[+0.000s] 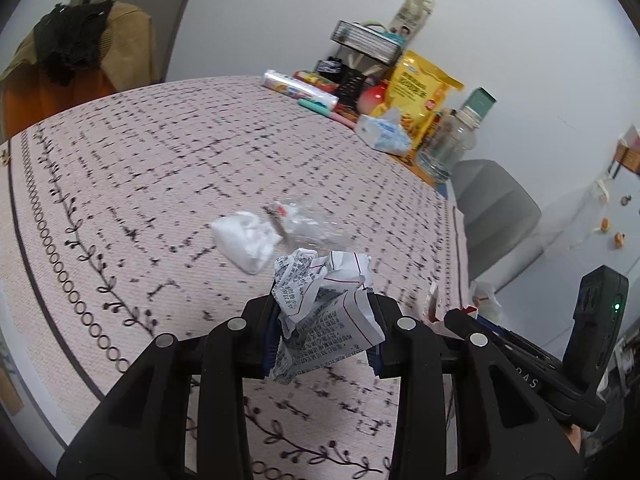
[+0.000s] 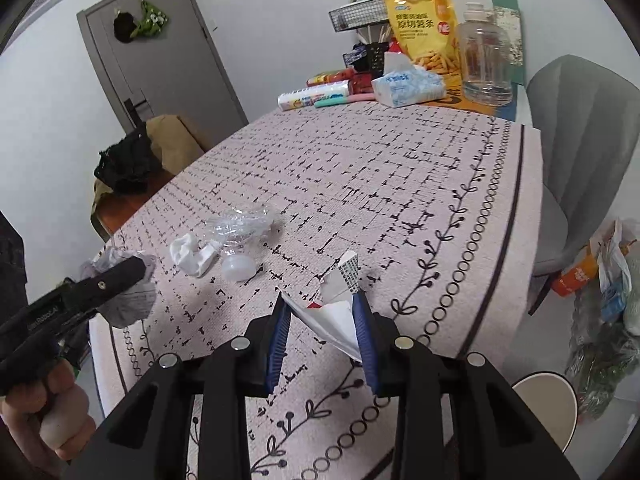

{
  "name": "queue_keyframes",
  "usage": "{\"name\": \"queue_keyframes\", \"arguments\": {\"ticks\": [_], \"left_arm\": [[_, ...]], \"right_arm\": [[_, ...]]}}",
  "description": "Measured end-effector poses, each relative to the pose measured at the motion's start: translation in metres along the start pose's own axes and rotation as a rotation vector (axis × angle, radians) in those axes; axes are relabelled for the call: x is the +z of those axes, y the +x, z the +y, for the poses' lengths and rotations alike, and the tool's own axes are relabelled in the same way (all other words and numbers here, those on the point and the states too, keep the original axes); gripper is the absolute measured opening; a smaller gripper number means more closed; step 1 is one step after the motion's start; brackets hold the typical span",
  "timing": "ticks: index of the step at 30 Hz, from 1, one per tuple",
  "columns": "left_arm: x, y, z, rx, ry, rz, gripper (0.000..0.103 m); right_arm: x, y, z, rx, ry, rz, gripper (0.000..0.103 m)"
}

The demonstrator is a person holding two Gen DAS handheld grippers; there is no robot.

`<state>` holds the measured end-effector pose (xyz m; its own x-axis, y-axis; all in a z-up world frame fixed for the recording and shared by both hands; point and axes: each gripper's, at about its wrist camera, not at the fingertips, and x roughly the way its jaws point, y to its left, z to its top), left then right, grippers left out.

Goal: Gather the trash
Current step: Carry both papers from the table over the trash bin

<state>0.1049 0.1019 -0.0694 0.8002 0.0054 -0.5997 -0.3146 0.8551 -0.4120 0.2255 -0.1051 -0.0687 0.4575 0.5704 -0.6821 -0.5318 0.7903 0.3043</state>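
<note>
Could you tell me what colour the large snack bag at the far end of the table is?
Yellow snack bag, clearest in the right wrist view.

**Gripper and Hand State**

The left gripper point(image 1: 325, 320) points forward and downward, its jaws clamped on a crumpled printed paper point(image 1: 320, 300). In the right wrist view, the same unit enters from the left edge, carried in the person's left hand point(image 2: 52, 412), fingers wrapped around the handle. The right gripper point(image 2: 322, 328) also angles downward; its blue-padded fingers point(image 2: 280, 332) pinch a torn white carton piece point(image 2: 340, 308) between them, both pads touching it.
</note>
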Motion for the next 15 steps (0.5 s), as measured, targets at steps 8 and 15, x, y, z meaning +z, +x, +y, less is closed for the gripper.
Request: {"name": "queue_keyframes", "arguments": {"ticks": [8, 15], "left_arm": [[-0.003, 0.006, -0.039, -0.040, 0.054, 0.015, 0.034], [-0.011, 0.019, -0.074, -0.073, 0.106, 0.044, 0.034]], "right_arm": [[-0.008, -0.031, -0.019, 0.013, 0.037, -0.053, 0.032], [-0.012, -0.048, -0.045, 0.007, 0.075, -0.083, 0.031]]}}
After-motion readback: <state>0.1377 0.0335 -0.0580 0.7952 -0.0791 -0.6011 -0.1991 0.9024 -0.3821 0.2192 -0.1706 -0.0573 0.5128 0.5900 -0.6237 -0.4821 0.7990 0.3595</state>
